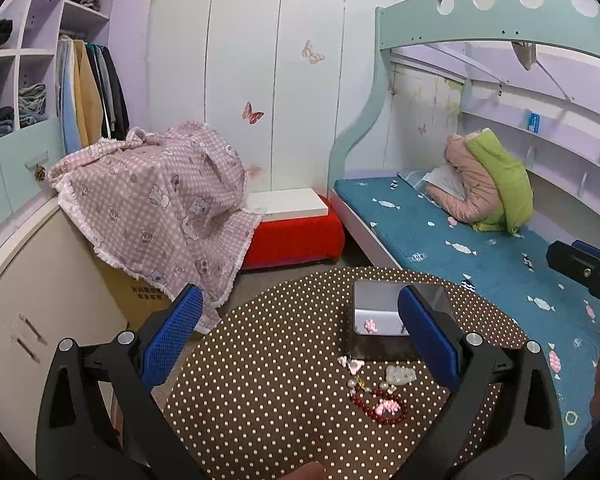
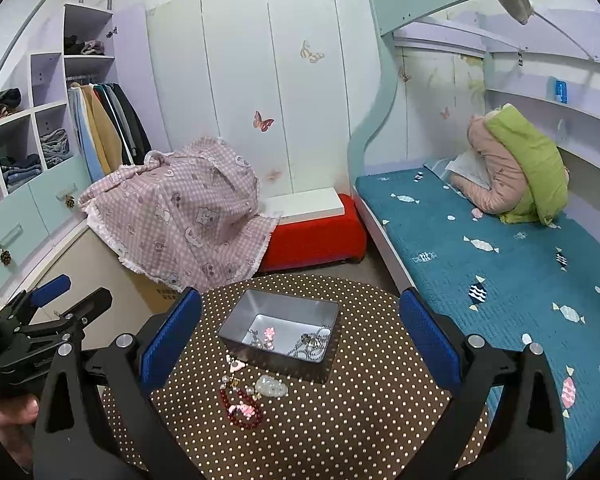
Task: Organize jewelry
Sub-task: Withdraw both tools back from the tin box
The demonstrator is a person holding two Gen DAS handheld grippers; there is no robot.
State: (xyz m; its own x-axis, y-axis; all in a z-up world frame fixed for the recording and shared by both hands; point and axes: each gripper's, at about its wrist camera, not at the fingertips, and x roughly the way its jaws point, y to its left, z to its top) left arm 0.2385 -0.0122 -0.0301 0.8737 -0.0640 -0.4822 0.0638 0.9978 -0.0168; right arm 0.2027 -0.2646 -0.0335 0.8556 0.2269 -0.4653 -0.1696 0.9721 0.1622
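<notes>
A round table with a brown polka-dot cloth (image 1: 268, 380) (image 2: 340, 420) holds an open metal tin (image 2: 280, 330) (image 1: 374, 314). In the tin lie a silver chain (image 2: 312, 342) and a pink charm (image 2: 268, 334). In front of the tin lie a red bead bracelet (image 2: 240, 410) (image 1: 378, 406), a pale jade pendant (image 2: 271, 386) (image 1: 400, 376), a pink charm (image 1: 352, 365) and some pearls. My left gripper (image 1: 300, 336) is open and empty above the table, to the left of the jewelry. My right gripper (image 2: 300, 336) is open and empty above the tin.
A bed with a teal blanket (image 2: 500, 264) runs along the right. A cardboard box under a pink checked cloth (image 2: 188, 216) and a red stool (image 2: 316, 236) stand behind the table. Cabinets (image 1: 40, 300) and a wardrobe are to the left.
</notes>
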